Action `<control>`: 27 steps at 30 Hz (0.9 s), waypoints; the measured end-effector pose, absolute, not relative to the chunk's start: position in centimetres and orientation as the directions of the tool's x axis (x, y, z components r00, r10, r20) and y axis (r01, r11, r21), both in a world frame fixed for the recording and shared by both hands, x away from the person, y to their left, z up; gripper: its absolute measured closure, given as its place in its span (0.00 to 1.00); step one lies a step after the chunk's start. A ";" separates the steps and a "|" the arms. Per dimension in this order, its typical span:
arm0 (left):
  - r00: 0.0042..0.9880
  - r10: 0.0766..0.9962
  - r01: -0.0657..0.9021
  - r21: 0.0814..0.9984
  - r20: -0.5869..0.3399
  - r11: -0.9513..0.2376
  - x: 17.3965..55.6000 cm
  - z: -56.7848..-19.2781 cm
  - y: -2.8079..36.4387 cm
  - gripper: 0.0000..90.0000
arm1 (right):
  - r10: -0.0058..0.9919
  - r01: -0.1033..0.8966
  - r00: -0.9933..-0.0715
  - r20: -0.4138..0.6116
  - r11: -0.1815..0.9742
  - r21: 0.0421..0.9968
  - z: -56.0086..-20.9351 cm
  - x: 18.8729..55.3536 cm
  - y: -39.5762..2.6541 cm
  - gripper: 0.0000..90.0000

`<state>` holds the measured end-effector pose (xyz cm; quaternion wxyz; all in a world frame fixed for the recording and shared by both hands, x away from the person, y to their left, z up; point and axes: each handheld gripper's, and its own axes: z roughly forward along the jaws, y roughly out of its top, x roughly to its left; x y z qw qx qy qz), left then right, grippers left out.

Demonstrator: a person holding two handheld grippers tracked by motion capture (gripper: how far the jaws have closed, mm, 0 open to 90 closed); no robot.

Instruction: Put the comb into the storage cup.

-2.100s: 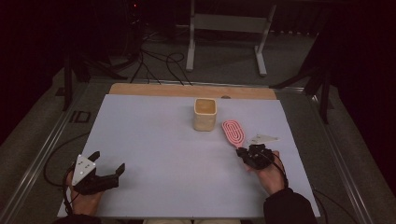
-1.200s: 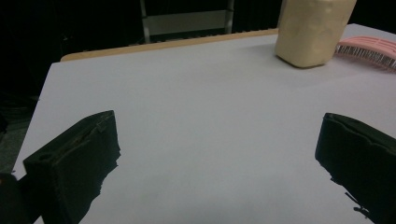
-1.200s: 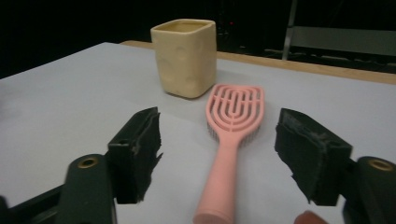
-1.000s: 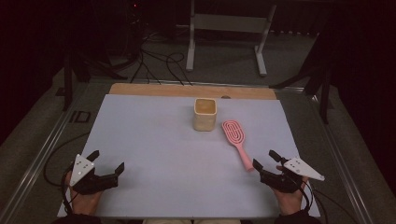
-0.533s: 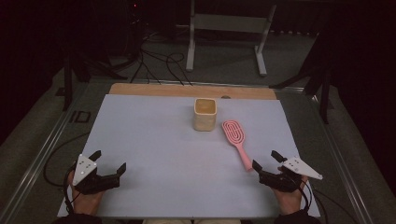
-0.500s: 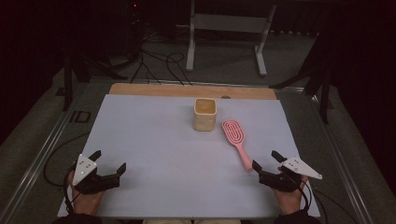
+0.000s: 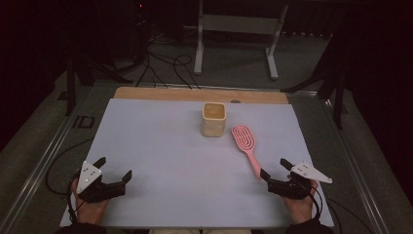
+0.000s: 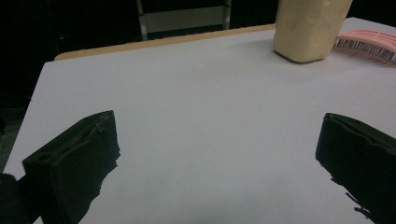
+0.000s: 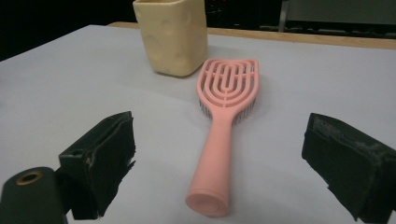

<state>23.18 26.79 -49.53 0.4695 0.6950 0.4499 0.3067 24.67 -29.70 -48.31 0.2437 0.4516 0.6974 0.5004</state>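
Resting low at the near right corner of the table (image 7: 146, 146), the right gripper (image 7: 279, 170) has its jaws spread wide and holds nothing. In the right gripper view the brush (image 9: 224, 121) lies between those jaws but apart from both, its handle end nearest the camera and its bristles face down on the pale sheet. From above, the brush (image 7: 246, 146) runs at a slant, its head near the cup (image 7: 214, 119) and its handle end just ahead of the right gripper. The right hand (image 7: 299, 204) grips the tool from behind, with a cable trailing off it.

At the near left corner the left gripper (image 7: 114, 169) is likewise released, jaws wide apart over bare sheet, held by the left hand (image 7: 90, 207). In the left gripper view the cup (image 8: 310, 28) stands far ahead to the right, with the brush head (image 8: 369, 43) just beside it.

The cup is a cream, square-sided tumbler, upright near the far middle of the table. A wooden strip (image 7: 195, 94) edges the far side.
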 end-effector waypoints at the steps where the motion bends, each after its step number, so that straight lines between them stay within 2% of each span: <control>1: 0.406 0.914 0.339 0.928 0.002 -0.153 23.2 -49.6 26.8 0.00 | 0.873 0.388 -0.474 0.115 0.090 0.917 -48.2 24.7 -29.7 0.10; 6: 0.399 0.917 0.342 0.928 0.001 -0.150 23.1 -49.6 26.9 0.00 | 0.867 0.408 -0.477 0.143 0.074 0.910 -47.6 24.9 -29.7 0.10; 27: 0.394 0.919 0.346 0.927 -0.003 -0.146 23.1 -49.7 26.9 0.00 | 0.870 0.476 -0.485 0.088 0.177 0.861 -44.7 27.2 -27.8 0.10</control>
